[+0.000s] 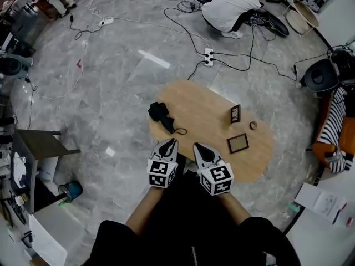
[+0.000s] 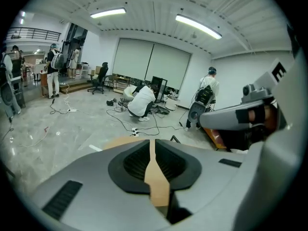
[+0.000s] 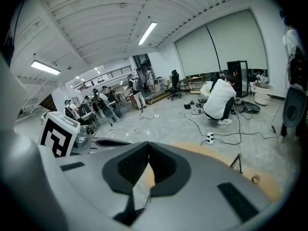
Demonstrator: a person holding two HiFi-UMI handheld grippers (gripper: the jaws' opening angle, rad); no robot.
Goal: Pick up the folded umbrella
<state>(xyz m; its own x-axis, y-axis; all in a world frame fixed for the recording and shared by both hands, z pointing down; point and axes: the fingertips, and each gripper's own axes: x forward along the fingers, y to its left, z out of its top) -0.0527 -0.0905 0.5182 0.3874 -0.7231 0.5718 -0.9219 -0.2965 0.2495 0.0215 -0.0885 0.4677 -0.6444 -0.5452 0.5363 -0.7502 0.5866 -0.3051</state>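
Observation:
The folded black umbrella (image 1: 160,114) lies at the left end of the oval wooden table (image 1: 205,107), its thin wrist strap (image 1: 178,131) trailing towards me. My left gripper (image 1: 171,142) hovers at the table's near edge, just short of the strap, jaws shut and empty. My right gripper (image 1: 198,147) hangs beside it, to the right, also shut with nothing held. In the left gripper view the jaws (image 2: 152,143) meet over the tabletop. In the right gripper view the jaws (image 3: 148,148) touch at the tip. Both gripper bodies hide the umbrella in their own views.
On the table's right half stand a small upright picture frame (image 1: 236,113), a flat frame (image 1: 237,143) and a small tape ring (image 1: 253,124). A person in white (image 1: 230,4) crouches beyond, among cables and a power strip (image 1: 208,56). A dark side table (image 1: 39,143) stands left.

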